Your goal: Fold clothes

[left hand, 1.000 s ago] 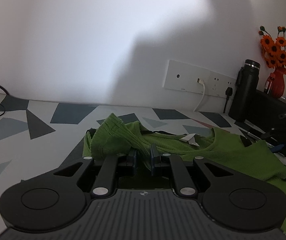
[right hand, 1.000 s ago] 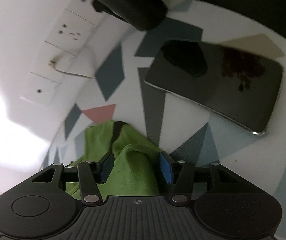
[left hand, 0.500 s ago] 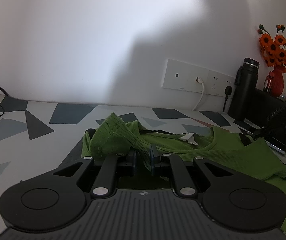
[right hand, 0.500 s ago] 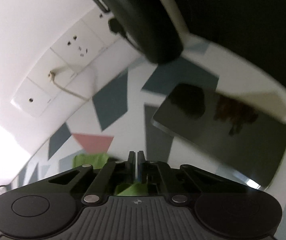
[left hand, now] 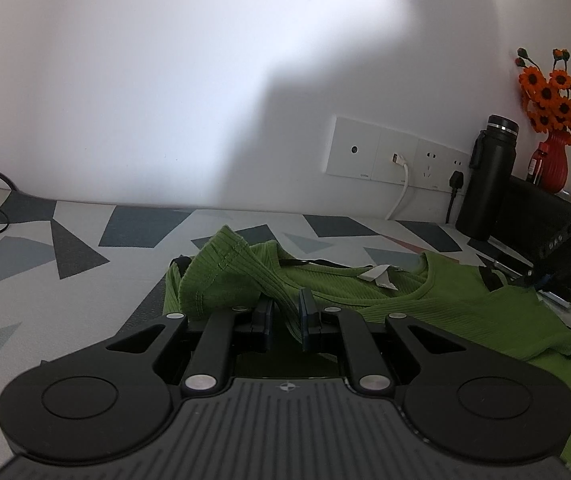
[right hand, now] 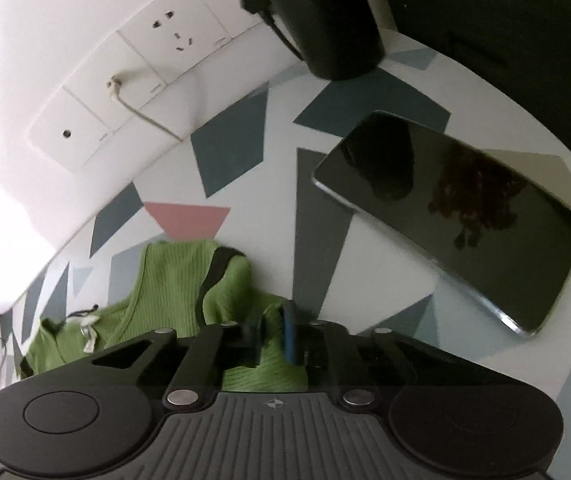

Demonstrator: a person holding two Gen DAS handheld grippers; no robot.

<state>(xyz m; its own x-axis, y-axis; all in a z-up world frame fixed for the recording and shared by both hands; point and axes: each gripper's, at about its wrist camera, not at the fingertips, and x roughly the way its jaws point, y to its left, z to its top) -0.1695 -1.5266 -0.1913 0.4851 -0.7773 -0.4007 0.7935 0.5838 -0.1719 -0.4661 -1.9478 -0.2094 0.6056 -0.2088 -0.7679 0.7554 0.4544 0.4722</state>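
Ribbed green knit — the shirt (left hand: 425, 300) lies rumpled on the patterned table (left hand: 85, 240), soft, light and floppy, so I'd hold it at hems and sleeve edges. My left gripper (left hand: 285, 314) sits low and level, jaws narrow on a raised sleeve fold. My right gripper (right hand: 273, 338) is rolled sideways — jaws pinching the opposite edge, the phone (right hand: 453, 216) just beyond them.

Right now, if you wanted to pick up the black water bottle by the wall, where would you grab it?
Probably around the middle of the black water bottle, coming from the front, table side. It stands upright and round, so tongs could close across its straight body; the wall sits behind it and a dark box beside it.
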